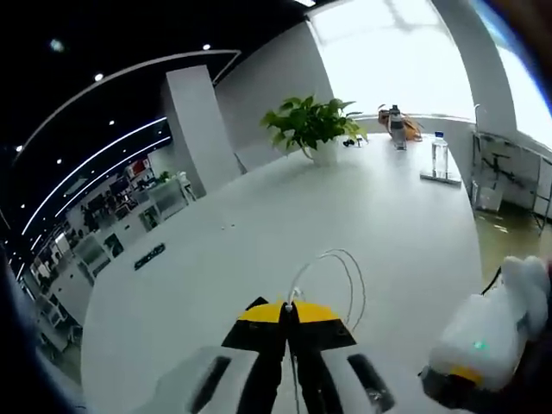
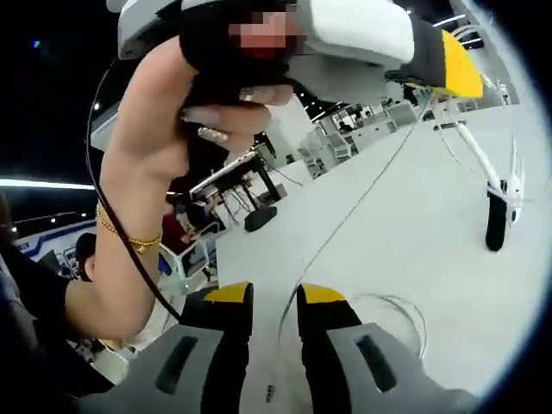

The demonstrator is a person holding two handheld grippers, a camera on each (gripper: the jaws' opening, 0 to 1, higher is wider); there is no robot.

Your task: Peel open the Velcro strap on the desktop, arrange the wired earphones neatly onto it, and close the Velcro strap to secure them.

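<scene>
Yellow-tipped, my left gripper (image 1: 288, 312) has its jaws pressed together on the thin white cable of the wired earphones (image 1: 332, 280), whose loops arch just past the tips over the white desktop (image 1: 259, 233). At the lower right of the left gripper view sits my right gripper (image 1: 487, 341), white with a small green light. Toward the far edge of the desktop stand a potted plant (image 1: 312, 125) and a clear water bottle (image 1: 440, 155), well apart from each other.

In the right gripper view, my right gripper (image 2: 274, 304) stands with a narrow gap between its jaws, and the cable (image 2: 345, 220) runs up from between them; I cannot tell whether they touch it. Higher up, my hand (image 2: 172, 112) grips the left gripper (image 2: 448, 65), from which the earbuds (image 2: 500, 203) dangle on white stems above the desktop (image 2: 431, 259). A cable loop (image 2: 401, 315) lies by the right jaw.
</scene>
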